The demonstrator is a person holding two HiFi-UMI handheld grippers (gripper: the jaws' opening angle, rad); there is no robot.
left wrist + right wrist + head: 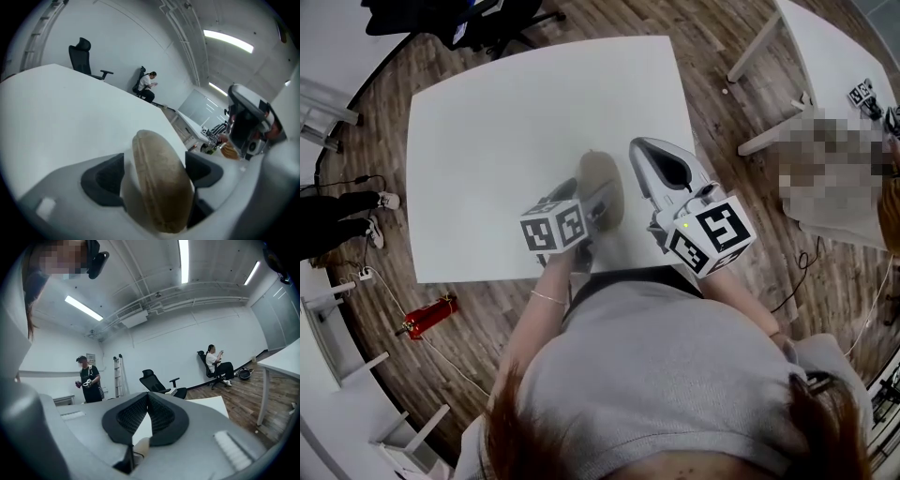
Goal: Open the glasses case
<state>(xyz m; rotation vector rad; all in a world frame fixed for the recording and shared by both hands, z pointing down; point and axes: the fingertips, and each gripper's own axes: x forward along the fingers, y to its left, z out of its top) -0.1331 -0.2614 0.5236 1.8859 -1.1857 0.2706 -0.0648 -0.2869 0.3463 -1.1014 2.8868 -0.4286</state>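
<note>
Near the six o'clock edge of a white bench (506, 141), a tan glasses case (601, 178) sits with its lid shut between the wide-spread jaws of the left gripper (155, 172). The pads seem to flank it without pressing, though the close view leaves that uncertain. At the case's three o'clock, just beside it, the right gripper (147, 399) points toward twelve o'clock over the bench, jaws fully together with nothing between them. A black office chair (83, 58) stands beyond the bench.
</note>
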